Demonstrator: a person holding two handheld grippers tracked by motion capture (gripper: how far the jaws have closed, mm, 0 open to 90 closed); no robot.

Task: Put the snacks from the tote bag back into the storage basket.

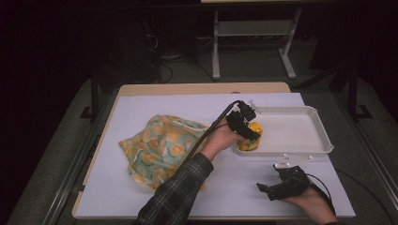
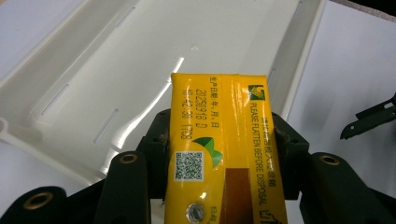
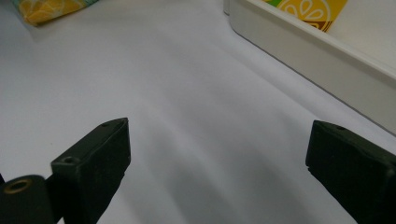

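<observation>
A yellow drink carton (image 2: 219, 135) with printed text and a QR code sits between my left gripper's (image 2: 219, 140) jaws, which press on both its sides. In the high view the left gripper (image 1: 245, 125) holds the carton (image 1: 250, 138) over the near left corner of the white tray (image 1: 300, 124). The tray's bare floor (image 2: 140, 56) lies just beyond the carton. My right gripper (image 1: 264, 188) rests low on the white table cover near the front edge, jaws wide apart (image 3: 219, 154) with nothing between them. The carton's lemon print (image 3: 310, 11) shows past the tray wall (image 3: 317, 51).
A cloth bag (image 1: 162, 147) with a lemon print lies crumpled on the left half of the table; its corner (image 3: 51, 9) shows in the right gripper view. The white cover (image 1: 141, 110) spans the tabletop. A metal stand (image 1: 253, 33) is on the floor behind.
</observation>
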